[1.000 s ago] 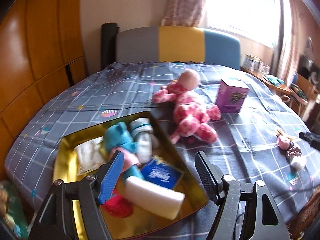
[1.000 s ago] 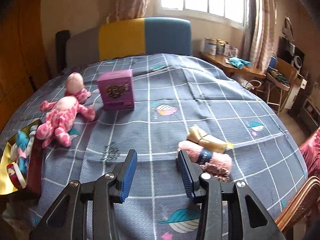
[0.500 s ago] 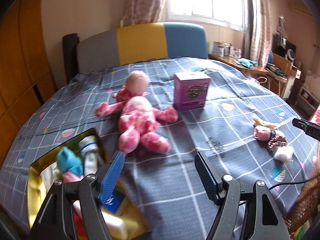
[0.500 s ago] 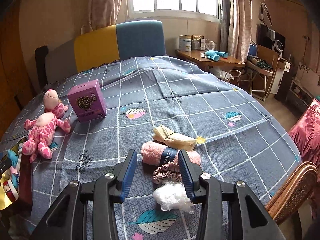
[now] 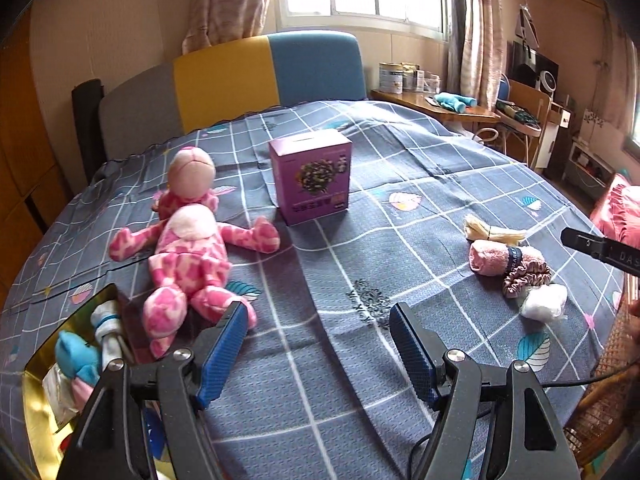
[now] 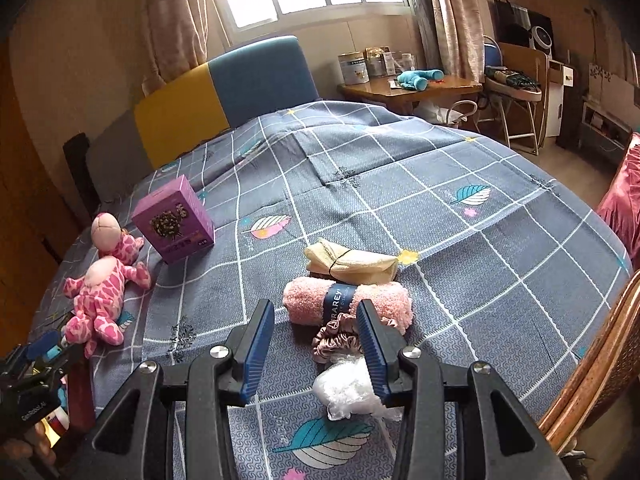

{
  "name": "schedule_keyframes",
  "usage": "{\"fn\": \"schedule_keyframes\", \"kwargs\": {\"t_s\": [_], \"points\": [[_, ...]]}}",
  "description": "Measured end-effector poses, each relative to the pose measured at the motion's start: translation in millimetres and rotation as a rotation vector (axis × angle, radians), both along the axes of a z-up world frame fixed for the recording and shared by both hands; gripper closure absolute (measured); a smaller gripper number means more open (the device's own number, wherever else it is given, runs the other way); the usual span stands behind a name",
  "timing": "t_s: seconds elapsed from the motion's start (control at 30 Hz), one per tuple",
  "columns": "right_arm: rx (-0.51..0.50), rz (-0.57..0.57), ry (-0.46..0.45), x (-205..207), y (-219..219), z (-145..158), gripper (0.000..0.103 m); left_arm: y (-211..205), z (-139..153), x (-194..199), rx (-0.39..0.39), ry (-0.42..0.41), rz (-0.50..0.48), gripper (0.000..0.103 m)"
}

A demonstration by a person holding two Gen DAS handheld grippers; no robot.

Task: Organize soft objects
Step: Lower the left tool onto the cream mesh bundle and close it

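My left gripper (image 5: 318, 350) hangs open and empty over the grey checked bedspread, just right of a pink plush toy (image 5: 188, 256). A gold tin (image 5: 38, 404) with soft items inside lies at the lower left. My right gripper (image 6: 316, 346) is open above a pink rolled towel (image 6: 348, 300), a satin scrunchie (image 6: 336, 338) and a white fluffy ball (image 6: 348, 388), touching none. A beige bundle (image 6: 352, 262) lies just behind the towel. The same cluster shows at the right of the left wrist view, with the towel (image 5: 492, 258) nearest.
A purple box (image 5: 310, 176) stands upright mid-bed. The headboard (image 5: 224, 84) is grey, yellow and blue. A wooden side table (image 6: 412, 88) with tins and a blue toy stands beyond the bed. A wicker chair edge (image 6: 592, 360) is at right.
The left gripper has swung right, away from the gold tin toward the plush toy and open bedspread. The right gripper has moved so the towel cluster now sits between and under its fingers.
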State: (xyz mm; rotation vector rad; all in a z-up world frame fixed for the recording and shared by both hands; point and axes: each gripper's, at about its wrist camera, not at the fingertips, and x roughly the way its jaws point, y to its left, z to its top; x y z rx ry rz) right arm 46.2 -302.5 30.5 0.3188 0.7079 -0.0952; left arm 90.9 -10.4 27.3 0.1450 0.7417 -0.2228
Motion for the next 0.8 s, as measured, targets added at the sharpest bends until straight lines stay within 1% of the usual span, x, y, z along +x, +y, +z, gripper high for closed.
{"fn": "schedule_keyframes", "kwargs": {"t_s": [0.13,0.23,0.3,0.37,0.47,0.6,0.7,0.8], "points": [[0.032,-0.026,-0.068,-10,-7,6,0.06,-15,-9,13,-0.027,0.043,-0.023,0.029],[0.071,-0.073,-0.108,-16,-15,8,0.06,-31,-14,23,-0.049,0.077,-0.059,0.03],[0.097,-0.113,-0.124,-18,-23,9,0.06,-43,-17,29,-0.068,0.1,-0.092,0.03],[0.137,-0.144,-0.131,-20,-31,7,0.06,-58,-19,35,-0.068,0.113,-0.129,0.033],[0.183,-0.156,-0.127,-20,-39,4,0.06,-84,-24,47,-0.085,0.153,-0.191,0.036],[0.222,-0.156,-0.124,-21,-44,0,0.06,-131,-30,55,-0.031,0.142,-0.323,0.035],[0.243,-0.149,-0.117,-21,-46,-2,0.06,-157,-35,65,-0.025,0.159,-0.374,0.033],[0.254,-0.138,-0.112,-20,-46,-3,0.06,-182,-39,78,-0.021,0.158,-0.419,0.032]]}}
